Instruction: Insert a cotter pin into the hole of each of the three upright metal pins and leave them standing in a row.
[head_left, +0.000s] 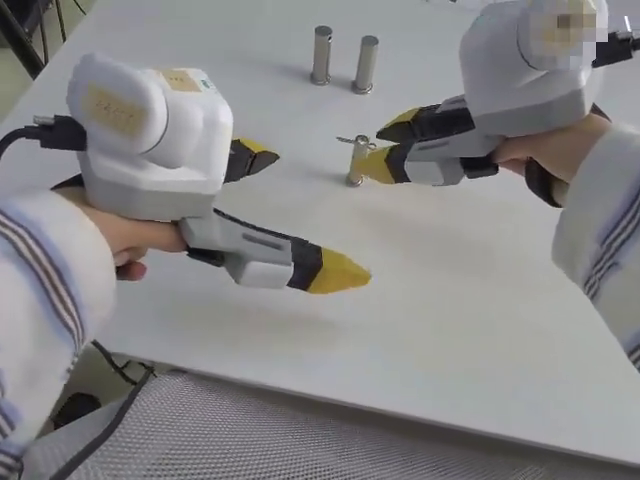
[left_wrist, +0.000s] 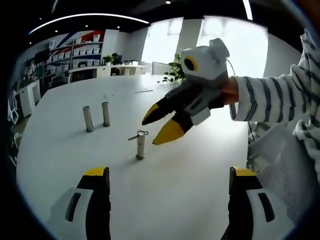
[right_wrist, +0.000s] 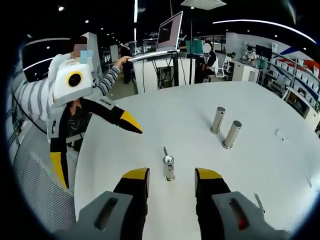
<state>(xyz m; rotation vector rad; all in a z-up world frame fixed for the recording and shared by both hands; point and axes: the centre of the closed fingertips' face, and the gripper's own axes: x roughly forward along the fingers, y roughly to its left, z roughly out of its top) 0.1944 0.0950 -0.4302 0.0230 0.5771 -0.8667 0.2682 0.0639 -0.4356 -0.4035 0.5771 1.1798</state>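
Note:
Three metal pins stand upright on the white table (head_left: 450, 300). The nearest pin (head_left: 355, 165) (left_wrist: 140, 145) (right_wrist: 169, 169) has a cotter pin (head_left: 352, 141) (left_wrist: 134, 136) (right_wrist: 165, 151) through its top hole. Two bare pins (head_left: 321, 55) (head_left: 365, 65) stand side by side farther back, also seen as bare pins (left_wrist: 88, 118) (left_wrist: 105, 114) (right_wrist: 217, 120) (right_wrist: 232, 134). My right gripper (head_left: 374, 147) (right_wrist: 172, 176) (left_wrist: 151, 131) is open, its jaw tips on either side of the nearest pin without touching it. My left gripper (head_left: 300, 215) (left_wrist: 168, 175) is wide open and holds nothing, to the left of that pin.
A thin metal piece (right_wrist: 258, 201) lies on the table to the right of my right gripper. The table's near edge (head_left: 350, 400) runs above a mesh chair back. Behind the table is an office with desks and people.

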